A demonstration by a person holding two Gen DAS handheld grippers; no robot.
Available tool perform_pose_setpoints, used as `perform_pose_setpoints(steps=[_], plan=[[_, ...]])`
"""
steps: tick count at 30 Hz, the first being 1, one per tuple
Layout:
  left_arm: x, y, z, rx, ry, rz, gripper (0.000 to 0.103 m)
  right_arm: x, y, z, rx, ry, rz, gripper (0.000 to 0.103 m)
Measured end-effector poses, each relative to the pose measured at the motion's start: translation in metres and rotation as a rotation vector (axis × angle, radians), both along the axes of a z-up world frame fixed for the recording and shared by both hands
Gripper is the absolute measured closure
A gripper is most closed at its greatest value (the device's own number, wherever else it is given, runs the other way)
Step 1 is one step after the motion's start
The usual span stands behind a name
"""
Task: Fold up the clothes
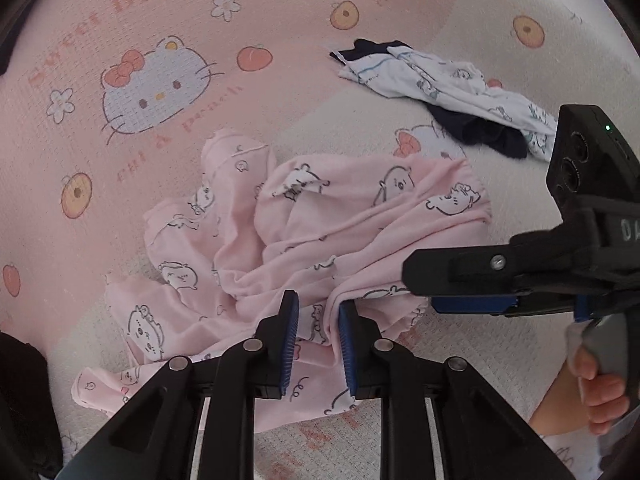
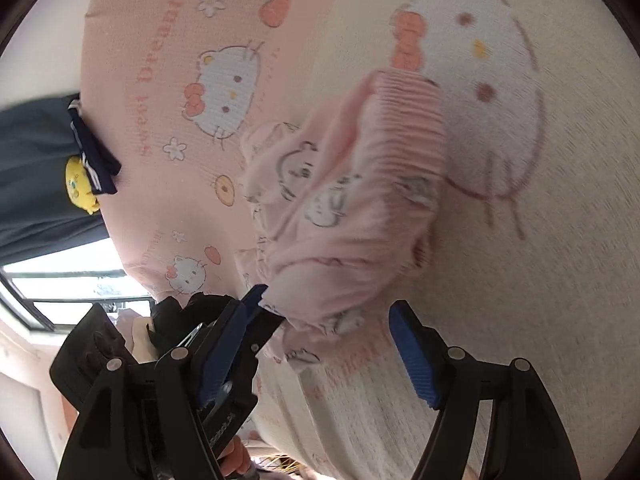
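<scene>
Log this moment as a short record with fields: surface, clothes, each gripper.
surface: cartoon-cat print bedsheet
garment in work: pink printed garment, crumpled, unfolded
other clothes: white and navy pile, lying apart, farther back
left gripper: open, pads either side of a pink fold
right gripper: open, at the pink garment's edge

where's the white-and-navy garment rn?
Left wrist view, upper right: white-and-navy garment lies on the bedsheet, beyond the pink garment.
</scene>
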State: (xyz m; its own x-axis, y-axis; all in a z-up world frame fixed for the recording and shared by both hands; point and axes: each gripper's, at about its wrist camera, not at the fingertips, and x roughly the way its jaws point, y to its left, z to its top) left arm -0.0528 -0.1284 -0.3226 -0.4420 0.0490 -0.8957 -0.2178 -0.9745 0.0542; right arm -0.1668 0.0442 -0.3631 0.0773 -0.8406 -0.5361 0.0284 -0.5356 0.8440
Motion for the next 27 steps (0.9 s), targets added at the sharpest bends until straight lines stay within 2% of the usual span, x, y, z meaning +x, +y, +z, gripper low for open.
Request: perform_pose_setpoints(steps=[8, 10, 12, 13, 14, 15, 17, 22, 27], plan=[[-0.005, -0.007, 0.0, -0.017, 0.001, 0.006, 0.086, -0.001, -0.011, -0.013, 0.035, 0.009, 0.009, 0.03], [-0.006, -0.009, -0.001, -0.025, 0.002, 0.005, 0.085, 0.001, -0.012, -0.014, 0.025, 0.015, -0.003, 0.034], [-0.007, -0.012, 0.0, -0.02, 0.003, 0.011, 0.085, 0.001, -0.015, -0.015, 0.012, -0.003, 0.018, 0.046], [-0.007, -0.014, 0.001, -0.014, 0.002, 0.016, 0.085, 0.001, -0.016, -0.016, 0.01, -0.002, 0.014, 0.048], [-0.008, -0.015, 0.001, -0.01, 0.0, 0.022, 0.085, 0.002, -0.017, -0.017, 0.009, 0.0, 0.007, 0.057], [-0.008, -0.017, 0.001, -0.01, -0.002, 0.026, 0.084, 0.002, -0.02, -0.018, 0.01, 0.003, 0.016, 0.071], [-0.009, -0.02, 0.0, -0.014, -0.006, 0.037, 0.083, 0.004, -0.025, -0.017, 0.016, 0.014, 0.04, 0.08], [-0.001, -0.024, 0.009, -0.012, 0.005, 0.037, 0.083, 0.003, -0.022, -0.005, -0.052, 0.051, 0.045, 0.082], [0.026, -0.022, 0.031, 0.0, 0.089, -0.023, 0.082, 0.0, -0.013, 0.002, -0.114, 0.056, 0.022, 0.082]])
